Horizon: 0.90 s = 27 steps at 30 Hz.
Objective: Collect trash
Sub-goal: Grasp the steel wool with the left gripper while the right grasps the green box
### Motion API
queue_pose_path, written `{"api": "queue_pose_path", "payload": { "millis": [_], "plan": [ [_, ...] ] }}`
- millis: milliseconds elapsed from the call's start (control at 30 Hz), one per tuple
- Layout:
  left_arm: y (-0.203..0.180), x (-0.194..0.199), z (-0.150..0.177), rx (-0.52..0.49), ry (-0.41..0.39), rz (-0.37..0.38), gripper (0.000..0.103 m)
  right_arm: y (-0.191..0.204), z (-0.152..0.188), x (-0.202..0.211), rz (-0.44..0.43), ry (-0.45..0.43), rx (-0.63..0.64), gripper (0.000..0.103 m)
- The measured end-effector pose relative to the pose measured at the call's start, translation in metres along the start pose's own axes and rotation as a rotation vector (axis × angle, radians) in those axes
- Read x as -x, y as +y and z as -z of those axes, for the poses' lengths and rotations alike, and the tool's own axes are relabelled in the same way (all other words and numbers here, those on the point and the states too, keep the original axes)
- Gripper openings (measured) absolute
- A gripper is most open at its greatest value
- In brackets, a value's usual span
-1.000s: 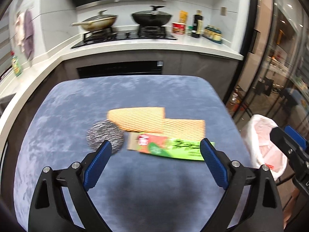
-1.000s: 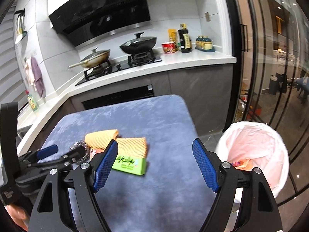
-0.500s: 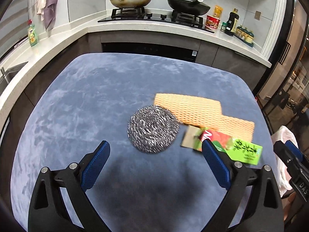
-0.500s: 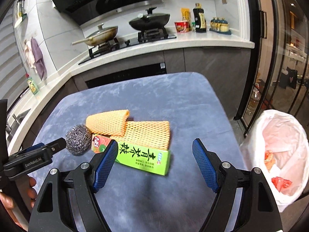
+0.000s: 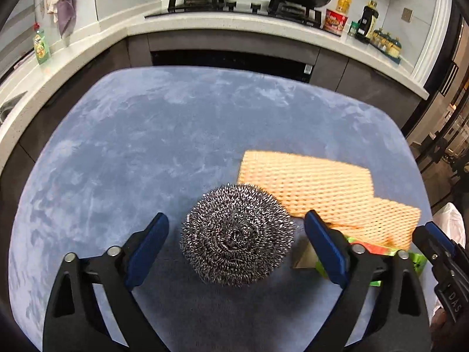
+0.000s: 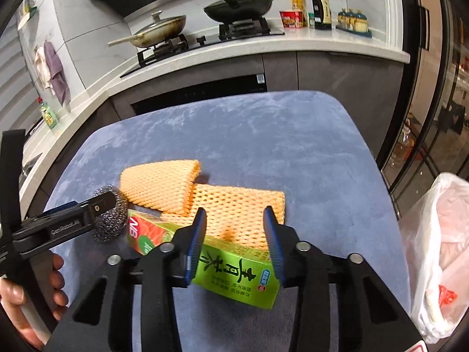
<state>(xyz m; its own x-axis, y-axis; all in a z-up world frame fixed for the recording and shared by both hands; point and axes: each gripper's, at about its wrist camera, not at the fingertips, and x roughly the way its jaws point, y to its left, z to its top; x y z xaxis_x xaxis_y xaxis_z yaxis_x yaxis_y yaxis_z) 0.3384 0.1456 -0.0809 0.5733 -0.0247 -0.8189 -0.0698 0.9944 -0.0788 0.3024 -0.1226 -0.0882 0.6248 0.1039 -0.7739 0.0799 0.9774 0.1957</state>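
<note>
A steel wool scrubber (image 5: pixel 236 234) lies on the blue table (image 5: pixel 146 135). My left gripper (image 5: pixel 236 243) is open, its fingers on either side of the scrubber, apart from it. A green and red carton (image 6: pixel 234 270) lies on the table beside two orange foam nets (image 6: pixel 234 208). My right gripper (image 6: pixel 236 234) has narrowed around the carton's middle, pads at or near its sides; whether they grip it I cannot tell. The scrubber also shows in the right wrist view (image 6: pixel 110 220), and the carton in the left wrist view (image 5: pixel 381 252).
A trash bin with a pink-white bag (image 6: pixel 439 252) stands off the table's right edge. Behind the table runs a kitchen counter (image 6: pixel 293 44) with a stove, two pans and bottles. A glass door is on the right.
My left gripper moved forward and down so the scrubber sits between its fingers. My right gripper moved onto the carton and its fingers closed in from wide open.
</note>
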Motion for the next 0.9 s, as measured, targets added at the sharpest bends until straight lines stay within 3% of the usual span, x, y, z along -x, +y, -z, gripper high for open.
{"api": "queue_pose_path", "payload": {
  "millis": [100,500,767,900],
  "plan": [
    [0.0,-0.01,0.006,-0.011,0.038,0.007,0.08,-0.002,0.007,-0.003,-0.029,0.027,-0.012,0.034],
    [-0.002,0.015,0.043,-0.062,0.014,0.043,0.073,0.01,0.044,0.021,-0.063,0.025,-0.005,0.038],
    [0.007,0.035,0.059,-0.033,0.03,0.088,0.072,0.024,0.068,0.033,-0.082,0.044,0.048,0.046],
    [0.009,0.043,0.069,-0.034,0.026,0.088,0.071,0.027,0.071,0.034,-0.082,0.037,0.069,0.057]
  ]
}}
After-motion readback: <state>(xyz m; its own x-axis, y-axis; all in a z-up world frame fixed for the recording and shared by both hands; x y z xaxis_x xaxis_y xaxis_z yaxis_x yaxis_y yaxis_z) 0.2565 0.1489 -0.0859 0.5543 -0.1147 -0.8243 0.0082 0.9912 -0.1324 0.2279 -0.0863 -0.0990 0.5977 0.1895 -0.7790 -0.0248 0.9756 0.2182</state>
